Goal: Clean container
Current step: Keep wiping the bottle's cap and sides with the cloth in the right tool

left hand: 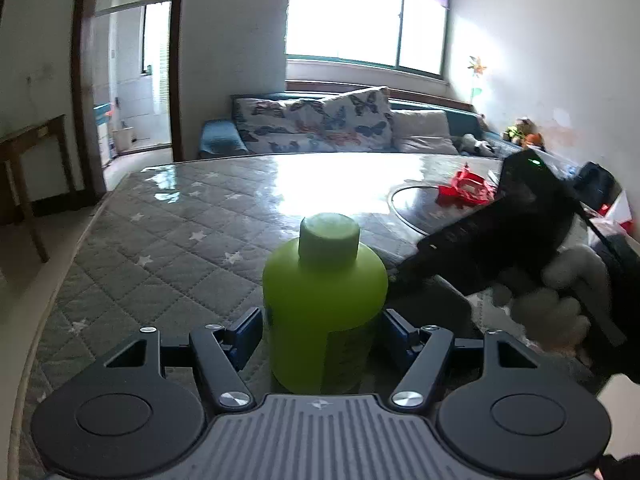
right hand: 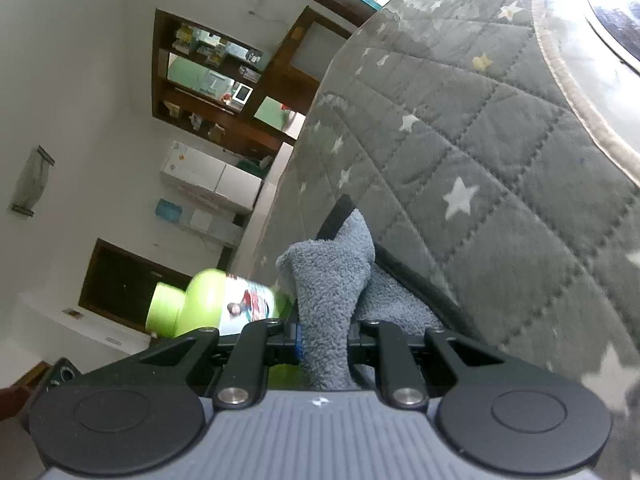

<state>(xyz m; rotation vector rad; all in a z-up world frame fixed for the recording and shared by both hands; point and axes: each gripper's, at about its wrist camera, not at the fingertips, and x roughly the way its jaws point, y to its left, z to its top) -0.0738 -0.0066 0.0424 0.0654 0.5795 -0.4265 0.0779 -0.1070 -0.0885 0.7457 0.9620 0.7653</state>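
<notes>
Left wrist view: the left gripper (left hand: pixel 320 330) clamps the green bottle (left hand: pixel 325 304), its base hidden. At 3 o'clock the blurred right gripper (left hand: pixel 404 272) pinches a grey cloth (right hand: pixel 328 300), fingertips buried.

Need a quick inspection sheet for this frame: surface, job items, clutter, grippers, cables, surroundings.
Surface: grey quilted star-print cover over the table, glossy glare further back.
Job's things: green bottle upright, cap on; grey cloth.
Clutter: red object at far right.
Grippers: left hand-held gripper closed on the bottle; right hand-held gripper clamped on the cloth, beside the bottle.
Cables: nothing seen.
Surroundings: sofa with butterfly cushion, bright window, doorway, wooden shelf unit.
</notes>
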